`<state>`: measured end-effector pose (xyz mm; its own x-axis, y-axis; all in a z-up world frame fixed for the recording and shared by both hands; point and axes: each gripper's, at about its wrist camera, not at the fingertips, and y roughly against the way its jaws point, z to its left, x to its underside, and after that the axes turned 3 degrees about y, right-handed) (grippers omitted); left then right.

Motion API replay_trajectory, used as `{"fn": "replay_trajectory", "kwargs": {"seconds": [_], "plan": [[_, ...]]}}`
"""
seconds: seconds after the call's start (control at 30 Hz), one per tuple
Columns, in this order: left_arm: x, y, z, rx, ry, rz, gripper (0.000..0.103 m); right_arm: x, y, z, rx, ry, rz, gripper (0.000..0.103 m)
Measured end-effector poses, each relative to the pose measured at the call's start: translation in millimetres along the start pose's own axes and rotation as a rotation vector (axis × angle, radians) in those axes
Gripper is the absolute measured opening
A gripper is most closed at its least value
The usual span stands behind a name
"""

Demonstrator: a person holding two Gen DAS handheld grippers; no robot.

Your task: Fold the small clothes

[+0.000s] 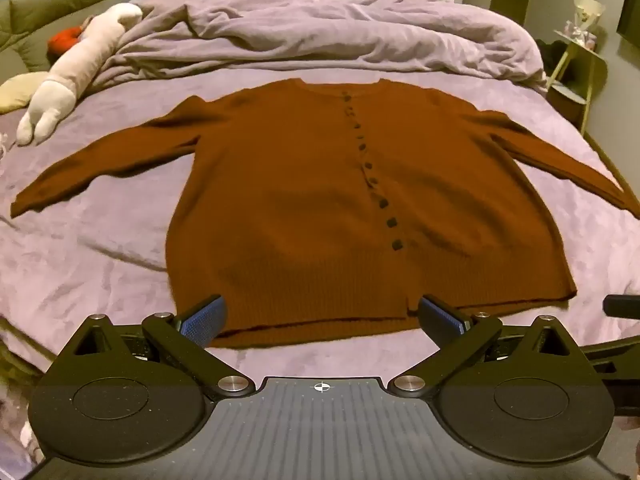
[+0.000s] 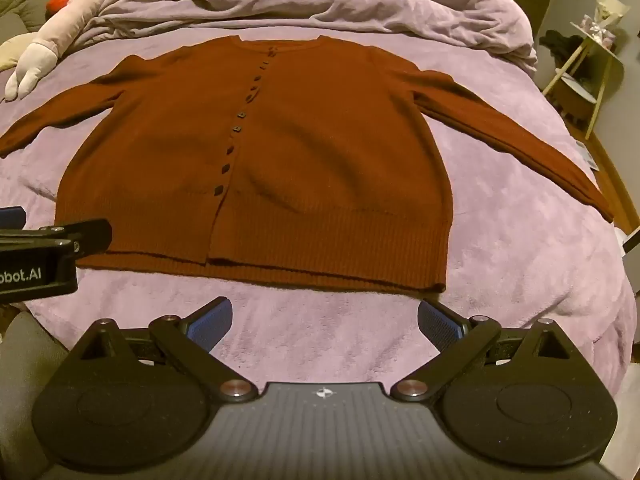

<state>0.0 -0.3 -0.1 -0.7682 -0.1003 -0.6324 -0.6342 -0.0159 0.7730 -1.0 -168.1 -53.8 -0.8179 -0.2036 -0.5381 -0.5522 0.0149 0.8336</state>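
a bed with a lilac blanket fills both views, with a crumpled duvet across the top of the frame. the brown cardigan lies flat and buttoned in the middle, sleeves spread to both sides. the left gripper and the right gripper both stand wide and hold nothing, low in frame near the hem. folding seems not started; i think the next move is to take a sleeve or a side edge.
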Motion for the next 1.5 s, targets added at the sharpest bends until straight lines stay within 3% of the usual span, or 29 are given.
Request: {"fn": "replay_trajectory", "kwargs": {"seconds": [0.27, 1.5], "plan": [[0.5, 3.4, 1.5, -0.029, -0.002, 0.004, 0.103, -0.7, -3.3, -4.2, 0.003, -0.012, -0.005, 0.099], [4.1, -10.3, 1.5, -0.031, 0.014, 0.065, 0.103, -2.7, -5.4, -7.5, -0.018, -0.034, 0.008, 0.099]]}}
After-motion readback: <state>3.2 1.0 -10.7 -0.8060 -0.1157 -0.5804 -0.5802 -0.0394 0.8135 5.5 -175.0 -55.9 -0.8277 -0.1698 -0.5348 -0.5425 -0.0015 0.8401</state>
